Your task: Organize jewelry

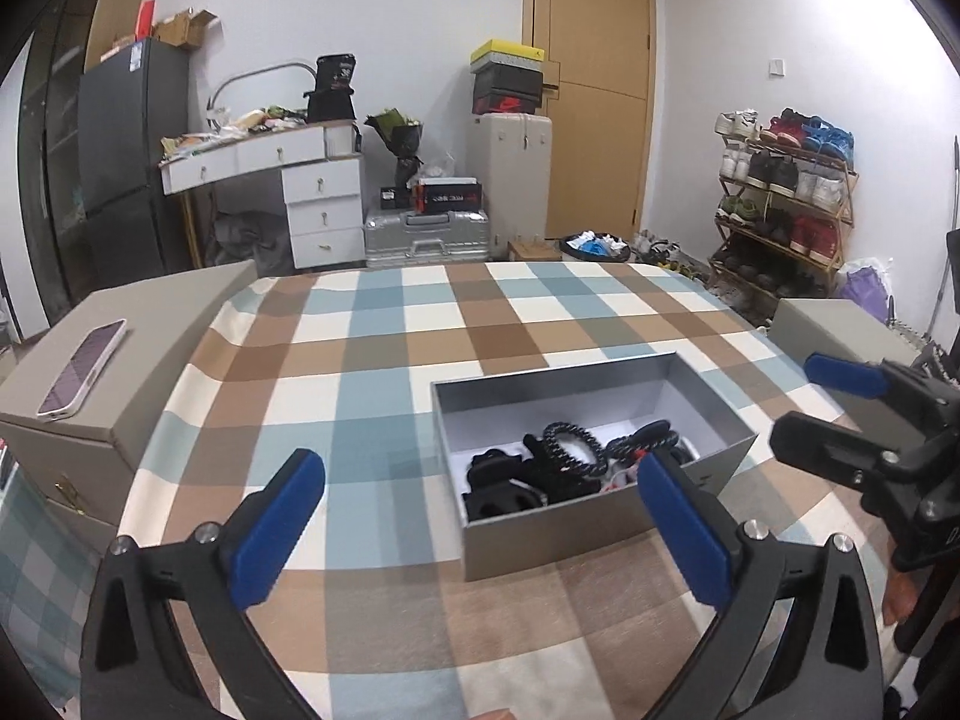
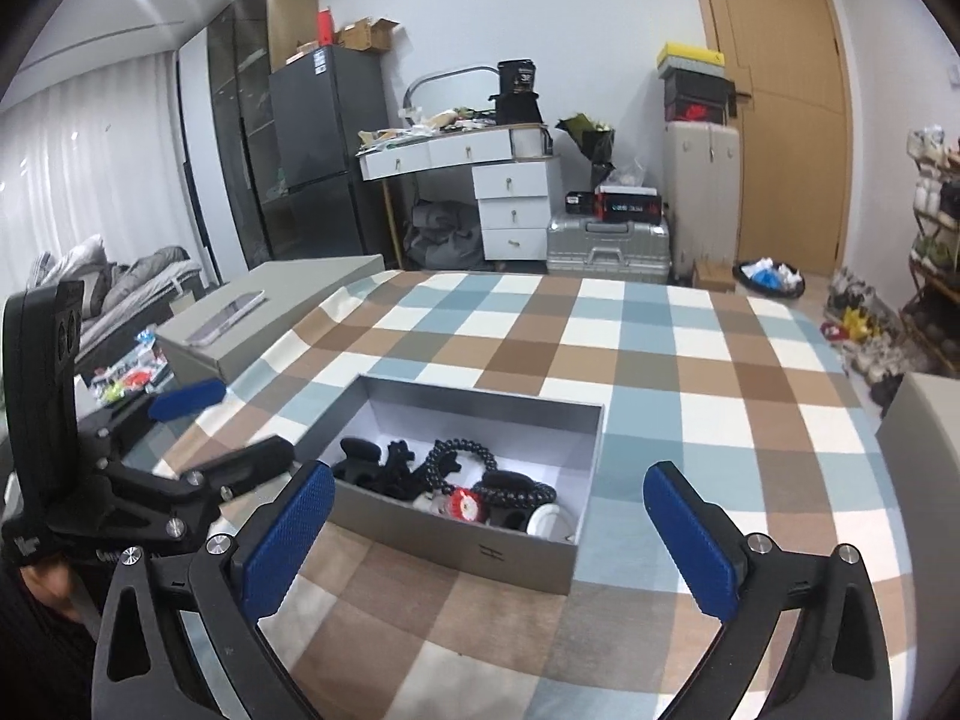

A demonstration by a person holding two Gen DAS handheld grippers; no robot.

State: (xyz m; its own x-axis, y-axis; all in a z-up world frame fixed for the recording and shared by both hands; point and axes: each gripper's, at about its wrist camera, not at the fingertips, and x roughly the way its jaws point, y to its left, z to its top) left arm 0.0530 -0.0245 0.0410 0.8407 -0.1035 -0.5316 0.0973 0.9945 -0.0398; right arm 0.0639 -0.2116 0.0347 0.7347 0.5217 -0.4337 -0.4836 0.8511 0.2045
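Observation:
An open grey box (image 1: 540, 534) sits on the checked tablecloth (image 1: 384, 360); it also shows in the right wrist view (image 2: 456, 546). Inside lie black bead bracelets (image 1: 570, 450) (image 2: 462, 456), black hair clips (image 1: 498, 480) (image 2: 372, 462), a red-and-white piece (image 2: 462, 504) and a white round item (image 2: 549, 522). My left gripper (image 1: 480, 480) is open and empty, just in front of the box. My right gripper (image 2: 486, 498) is open and empty, before the box's near wall. Each gripper shows in the other's view, the right gripper (image 1: 840, 414) and the left gripper (image 2: 204, 426), both open.
A grey box (image 1: 120, 360) at the table's left carries a phone (image 1: 84, 369). Another grey box (image 1: 840, 330) stands at the right edge. Behind the table are a white desk (image 1: 300, 180), suitcases (image 1: 426, 234) and a shoe rack (image 1: 786, 204).

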